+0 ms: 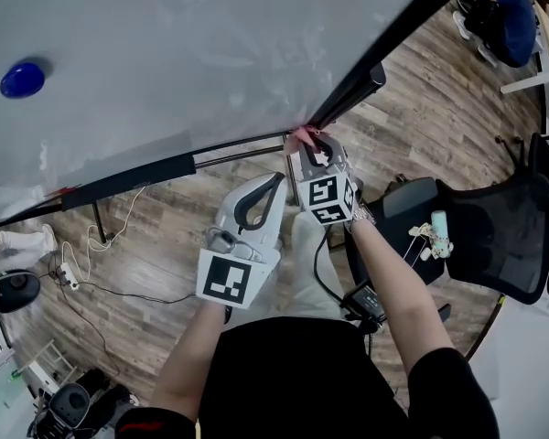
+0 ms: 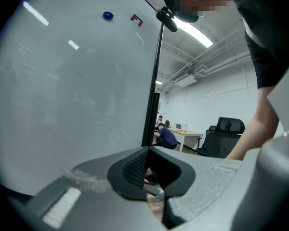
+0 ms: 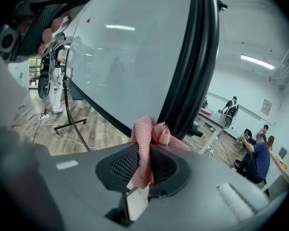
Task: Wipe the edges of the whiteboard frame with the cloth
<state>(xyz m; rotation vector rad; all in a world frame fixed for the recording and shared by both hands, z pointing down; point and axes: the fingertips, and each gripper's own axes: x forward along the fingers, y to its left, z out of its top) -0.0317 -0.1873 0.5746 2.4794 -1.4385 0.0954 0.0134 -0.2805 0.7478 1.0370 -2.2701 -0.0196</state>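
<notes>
The whiteboard (image 1: pixel 183 53) fills the upper left of the head view, with its black frame (image 1: pixel 384 44) running down to a lower corner. My right gripper (image 1: pixel 313 142) is shut on a pink cloth (image 3: pixel 147 138) and presses it against the black frame edge (image 3: pixel 192 61) at that corner; the pink cloth (image 1: pixel 301 137) shows just at the jaw tips. My left gripper (image 1: pixel 265 190) sits beside it, lower left, jaws closed with nothing in them, facing the board surface (image 2: pixel 72 90) and the black frame (image 2: pixel 154 95).
A blue magnet (image 1: pixel 22 79) sticks on the board at far left. Below the board are stand legs (image 1: pixel 96 222), cables and a power strip (image 1: pixel 69 273) on the wood floor. A black office chair (image 1: pixel 494 227) stands at right. People sit at desks (image 1: pixel 508 16) farther off.
</notes>
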